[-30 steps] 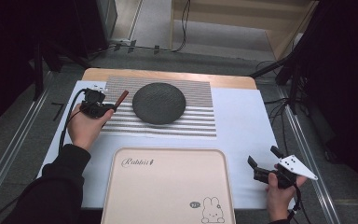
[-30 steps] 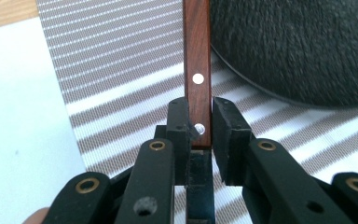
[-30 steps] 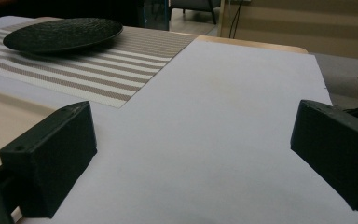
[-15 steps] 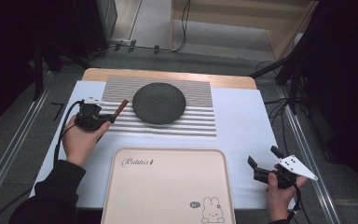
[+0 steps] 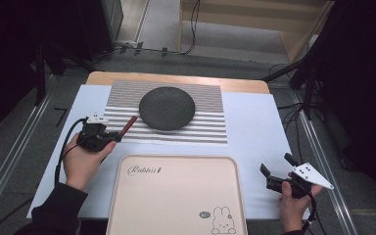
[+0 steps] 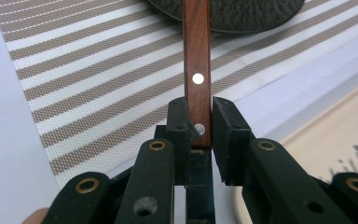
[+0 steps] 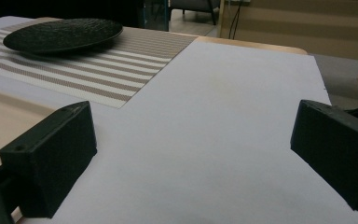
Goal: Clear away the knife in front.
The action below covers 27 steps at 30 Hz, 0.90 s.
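Your left gripper (image 5: 108, 137) is clamping a wooden handle (image 6: 196, 70) between nearly closed jaws at the striped mat's (image 5: 210, 125) left edge, the handle pointing toward the dark plate (image 5: 167, 107). Your right gripper (image 5: 277, 172) is resting with jaws wide apart and empty on bare white table (image 5: 259, 122), well apart from the plate. The tray (image 5: 176, 196) is lying between your hands at the near edge, with dark floor surrounding the table.

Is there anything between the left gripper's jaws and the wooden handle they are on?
No. The left gripper is closed straight onto the wooden handle; both pads press its sides with nothing wedged between. The handle's far end points toward the dark plate.
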### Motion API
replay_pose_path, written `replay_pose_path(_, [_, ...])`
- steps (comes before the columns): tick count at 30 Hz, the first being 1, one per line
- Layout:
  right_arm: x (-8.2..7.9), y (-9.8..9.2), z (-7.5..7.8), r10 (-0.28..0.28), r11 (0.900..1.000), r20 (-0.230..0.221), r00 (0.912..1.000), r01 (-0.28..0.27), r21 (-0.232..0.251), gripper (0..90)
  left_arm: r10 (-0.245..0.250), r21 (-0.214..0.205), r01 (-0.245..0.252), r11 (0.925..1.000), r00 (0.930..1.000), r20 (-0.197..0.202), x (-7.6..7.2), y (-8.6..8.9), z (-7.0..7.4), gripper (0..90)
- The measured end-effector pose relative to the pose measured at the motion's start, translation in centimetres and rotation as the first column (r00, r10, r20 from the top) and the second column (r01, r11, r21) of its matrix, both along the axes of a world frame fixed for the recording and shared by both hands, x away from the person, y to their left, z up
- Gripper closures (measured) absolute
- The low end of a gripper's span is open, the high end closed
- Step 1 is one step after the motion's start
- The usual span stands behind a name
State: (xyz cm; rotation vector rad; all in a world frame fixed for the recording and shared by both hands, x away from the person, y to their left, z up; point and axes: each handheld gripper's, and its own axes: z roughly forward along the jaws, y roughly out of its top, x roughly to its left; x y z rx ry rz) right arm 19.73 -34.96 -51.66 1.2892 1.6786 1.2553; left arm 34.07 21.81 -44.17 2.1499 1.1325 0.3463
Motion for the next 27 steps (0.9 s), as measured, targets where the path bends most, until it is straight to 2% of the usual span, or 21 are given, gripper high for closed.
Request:
replay_pose_path(9, [0.0, 0.0, 0.0, -0.002, 1.0000, 0.000, 1.0000, 0.002, 0.002, 0.0, -0.036, -0.017, 0.036, 0.9992, 0.9993, -0.004, -2.4, -0.4, -0.2, 77.4])
replay_pose_path(13, [0.0, 0.0, 0.0, -0.004, 1.0000, 0.000, 1.0000, 0.004, 0.007, 0.0, -0.048, -0.029, 0.048, 0.9984, 0.9988, 0.010, -3.7, -0.5, -0.1, 77.4])
replay_pose_path(15, [0.0, 0.0, 0.0, -0.003, 1.0000, -0.001, 1.0000, 0.003, 0.007, 0.0, -0.053, -0.022, 0.054, 0.9983, 0.9984, 0.020, -4.4, -0.6, -0.1, 77.4])
replay_pose_path(21, [0.0, 0.0, 0.0, -0.003, 1.0000, 0.000, 1.0000, 0.003, 0.007, 0.0, -0.072, -0.041, 0.072, 0.9965, 0.9974, 0.009, -6.1, -0.8, -0.5, 77.4])
replay_pose_path(27, [0.0, 0.0, 0.0, -0.004, 1.0000, -0.001, 1.0000, 0.004, 0.007, 0.0, -0.089, -0.043, 0.089, 0.9951, 0.9960, -0.006, -7.2, -1.1, -1.1, 77.4])
